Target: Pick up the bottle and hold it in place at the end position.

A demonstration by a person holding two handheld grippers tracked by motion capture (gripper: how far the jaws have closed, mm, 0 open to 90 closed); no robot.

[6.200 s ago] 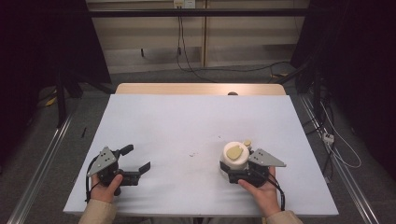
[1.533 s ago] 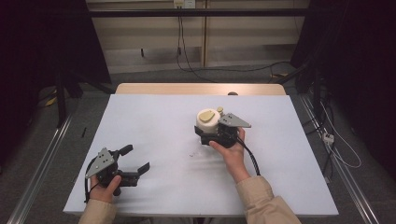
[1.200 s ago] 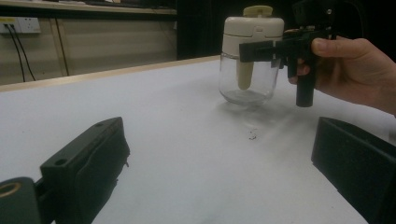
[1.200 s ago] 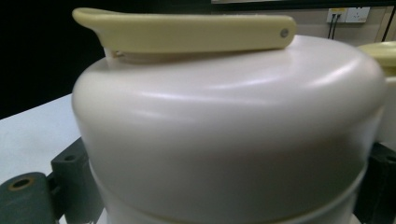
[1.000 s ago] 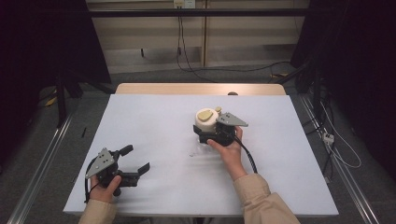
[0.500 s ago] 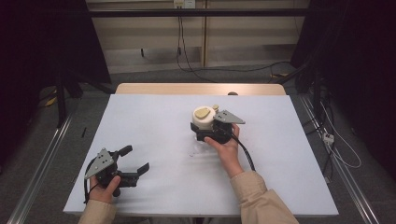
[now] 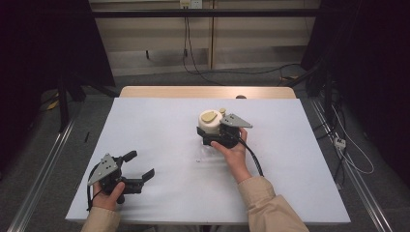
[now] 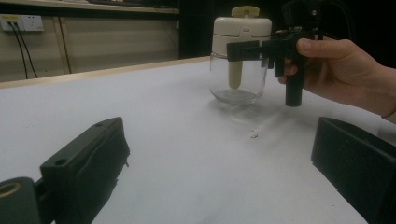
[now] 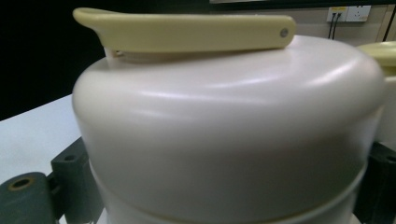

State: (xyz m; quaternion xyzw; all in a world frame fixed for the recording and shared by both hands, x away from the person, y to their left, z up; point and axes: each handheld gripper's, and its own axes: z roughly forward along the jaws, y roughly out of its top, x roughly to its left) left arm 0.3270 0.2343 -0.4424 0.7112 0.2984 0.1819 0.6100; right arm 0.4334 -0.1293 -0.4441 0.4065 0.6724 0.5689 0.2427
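behind right tool (image 7: 211,136), jar (image 7: 210,123) glass body half hidden.

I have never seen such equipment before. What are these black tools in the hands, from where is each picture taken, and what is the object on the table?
A person holds a hand-operated two-jaw gripper in each hand. The high view looks down on the white table. Each of the other two views comes from a camera on one gripper, looking along its jaws. The left gripper rests near the table's front edge, jaws open and holding nothing. The right gripper is clamped around the cream lid of a clear glass jar, which stands upright on the table. The right gripper view shows that lid up close between the jaws.
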